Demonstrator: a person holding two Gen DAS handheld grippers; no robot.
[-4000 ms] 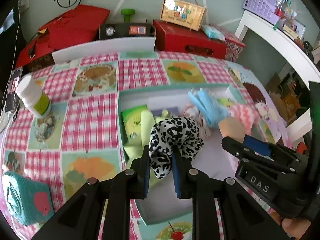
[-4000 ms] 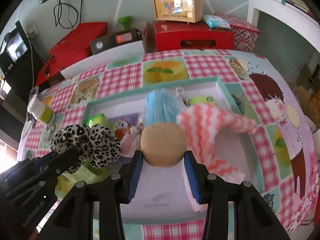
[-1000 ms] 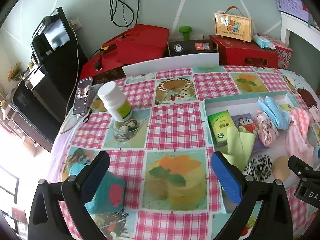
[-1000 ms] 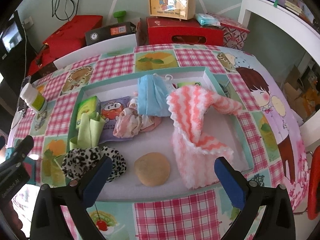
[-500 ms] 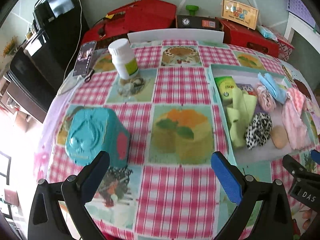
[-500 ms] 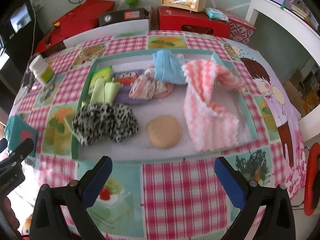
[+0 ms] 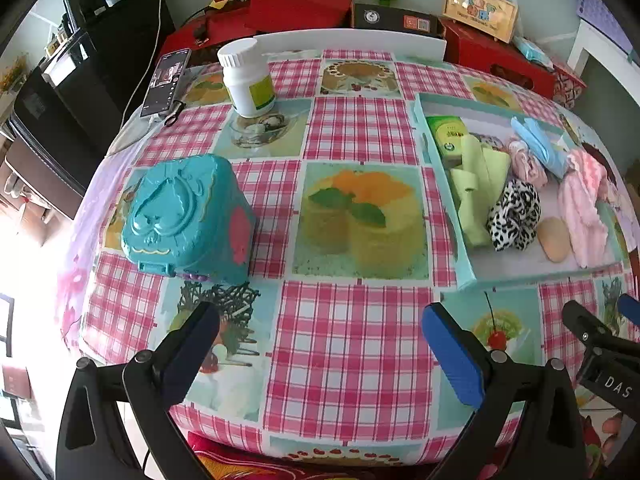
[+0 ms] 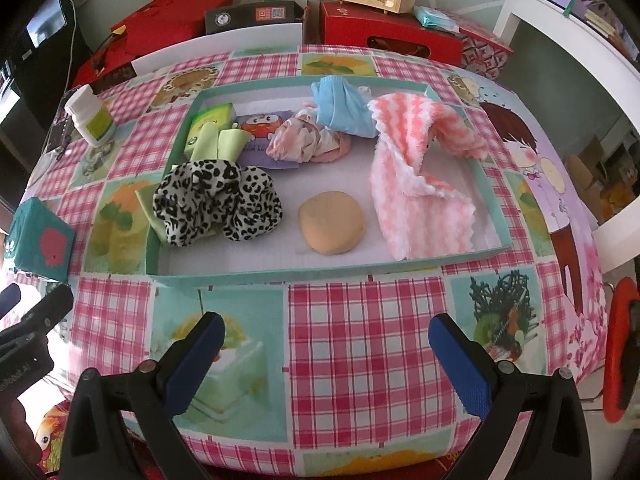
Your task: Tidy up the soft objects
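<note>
Bottle [image 7: 248, 78] label perhaps too blurred.

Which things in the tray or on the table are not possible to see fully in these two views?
- Purple cartoon packet: right wrist view, mostly covered by the pale pink cloth and the green cloth strips.
- Phone: left wrist view, screen too small to read.
- Teal box: right wrist view, cut by the left edge.
</note>
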